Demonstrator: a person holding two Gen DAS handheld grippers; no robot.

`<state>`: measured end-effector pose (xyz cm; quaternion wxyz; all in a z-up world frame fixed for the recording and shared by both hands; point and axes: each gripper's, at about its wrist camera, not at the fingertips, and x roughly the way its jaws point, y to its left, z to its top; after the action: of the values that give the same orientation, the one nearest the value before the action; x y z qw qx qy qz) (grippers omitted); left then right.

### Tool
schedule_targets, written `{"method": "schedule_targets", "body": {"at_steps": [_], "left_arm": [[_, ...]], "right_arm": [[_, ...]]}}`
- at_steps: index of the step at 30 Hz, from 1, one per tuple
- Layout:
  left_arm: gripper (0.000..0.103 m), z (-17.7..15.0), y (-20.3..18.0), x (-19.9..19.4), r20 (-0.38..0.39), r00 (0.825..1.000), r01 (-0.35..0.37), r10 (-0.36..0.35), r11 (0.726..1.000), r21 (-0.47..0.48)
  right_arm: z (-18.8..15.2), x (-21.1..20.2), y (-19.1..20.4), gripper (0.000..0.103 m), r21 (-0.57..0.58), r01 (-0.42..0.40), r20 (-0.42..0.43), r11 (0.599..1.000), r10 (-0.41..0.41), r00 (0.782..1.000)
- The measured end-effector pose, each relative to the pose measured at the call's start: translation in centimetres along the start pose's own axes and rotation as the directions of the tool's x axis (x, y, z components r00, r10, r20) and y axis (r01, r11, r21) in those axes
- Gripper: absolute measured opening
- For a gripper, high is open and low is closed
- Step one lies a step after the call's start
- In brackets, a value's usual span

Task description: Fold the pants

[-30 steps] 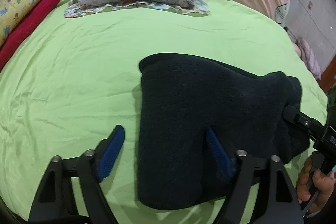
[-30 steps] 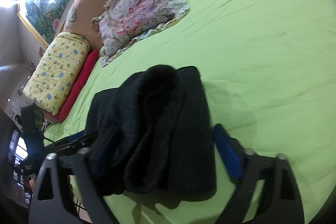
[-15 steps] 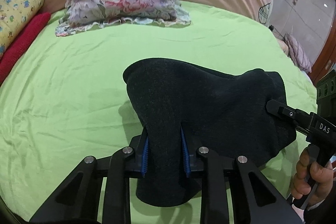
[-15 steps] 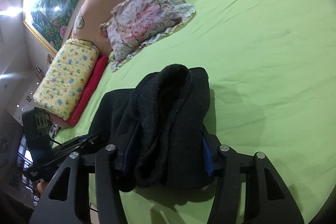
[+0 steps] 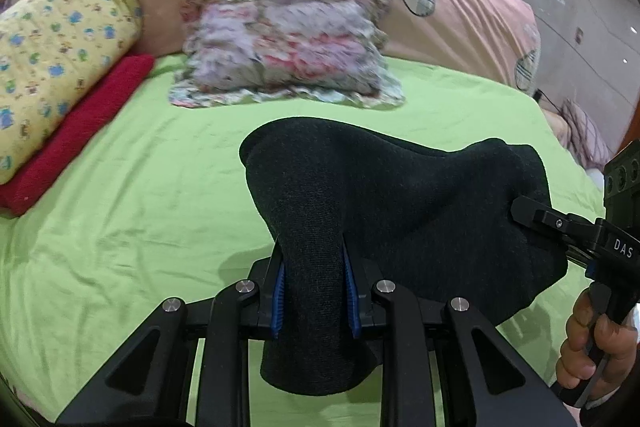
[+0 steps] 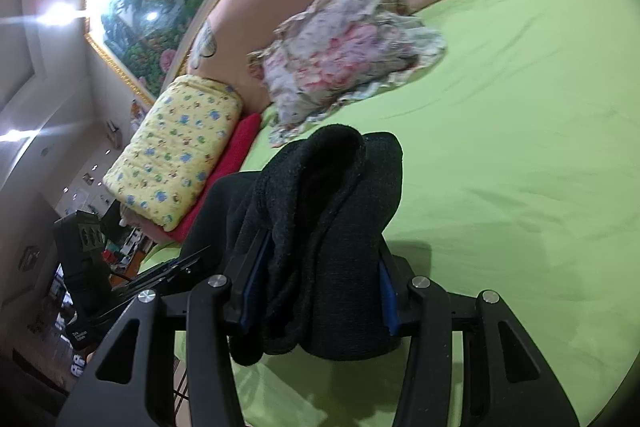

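The dark pants [image 5: 384, 203] are already gathered into a thick, layered bundle, held up above the green bed sheet [image 5: 132, 195] between the two tools. The left tool [image 5: 314, 293] is clamped narrow on one end of the bundle, with fabric bulging out beneath its blue pads. The right tool [image 6: 316, 291] grips the other end, where several stacked layers show. Judging by those layers, most of the folding looks done. What seems left is carrying the bundle to a resting spot on the bed, laying it down flat and letting go. The floral pillow [image 5: 288, 47], the yellow rolled quilt [image 5: 56, 55] and the red blanket [image 5: 76, 131] lie well apart from the pants.
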<state>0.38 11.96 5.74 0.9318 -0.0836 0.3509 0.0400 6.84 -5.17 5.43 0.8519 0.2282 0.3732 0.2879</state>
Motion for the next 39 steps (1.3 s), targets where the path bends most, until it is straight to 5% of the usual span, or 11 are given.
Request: {"method": "schedule_targets", "body": {"at_steps": [23,39], "left_arm": [[0.024,1.7,8.5,-0.5,0.032,0.991,-0.125,0.13,0.985,-0.12],[0.024,3.7,11.5,5.0,-0.014,0.995,-0.102,0.101,0.976,-0.191]], "right_arm": [[2.1,8.6,6.1,0.049,-0.095,-0.094,-0.069,0.991,0.087,0.994],[4.2,13.3,5.6,0.049,-0.133,-0.051,-0.097,0.99,0.039,0.995]]}}
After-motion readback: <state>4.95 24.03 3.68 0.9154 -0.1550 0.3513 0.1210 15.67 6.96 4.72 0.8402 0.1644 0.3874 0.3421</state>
